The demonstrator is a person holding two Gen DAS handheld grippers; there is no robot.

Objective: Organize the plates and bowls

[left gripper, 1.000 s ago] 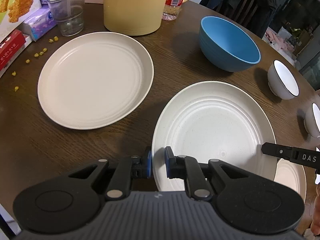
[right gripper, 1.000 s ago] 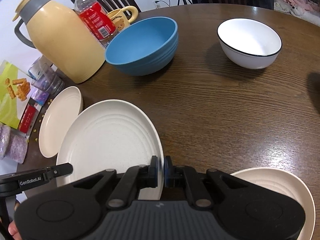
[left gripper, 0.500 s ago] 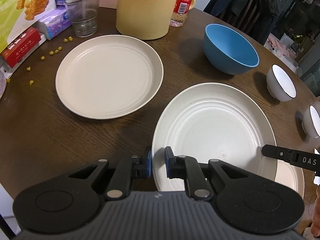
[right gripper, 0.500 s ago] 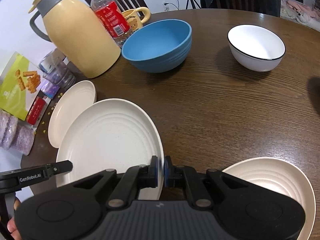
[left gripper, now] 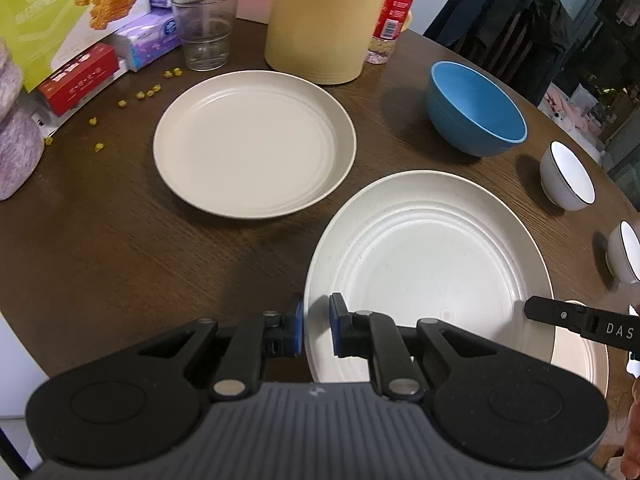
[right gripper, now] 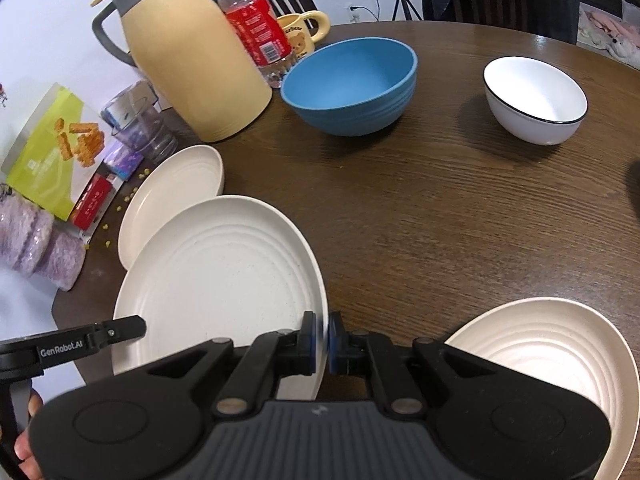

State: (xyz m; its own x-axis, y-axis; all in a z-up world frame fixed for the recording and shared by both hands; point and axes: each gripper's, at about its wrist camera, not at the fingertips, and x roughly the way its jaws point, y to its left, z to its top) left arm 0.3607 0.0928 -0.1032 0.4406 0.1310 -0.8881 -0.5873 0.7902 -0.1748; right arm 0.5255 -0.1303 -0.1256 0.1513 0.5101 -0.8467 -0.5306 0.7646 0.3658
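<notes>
Carrying a pale cream ribbed round plate [left gripper: 432, 248] between both tools looks like the step in hand: the left gripper [left gripper: 316, 330] pinches the plate's near-left rim with its blue pads nearly together, and the right gripper [right gripper: 321, 342] is clamped tight on the opposite rim, so each holds one edge of the same dish. That plate hangs above the dark brown wooden round table [right gripper: 440, 208], just beside a second cream plate [left gripper: 254, 144] lying flat near the yellow thermos jug [right gripper: 192, 60]. A third cream plate [right gripper: 552, 356] rests at the table's near edge, partly under the right tool. The blue ribbed bowl [right gripper: 352, 84] and a white black-rimmed bowl [right gripper: 536, 100] stand well apart farther back. I judge the next move calls for bringing the held plate level over the flat one, lowering it so the rims nest, then loosening both grips together so it does not tip.
</notes>
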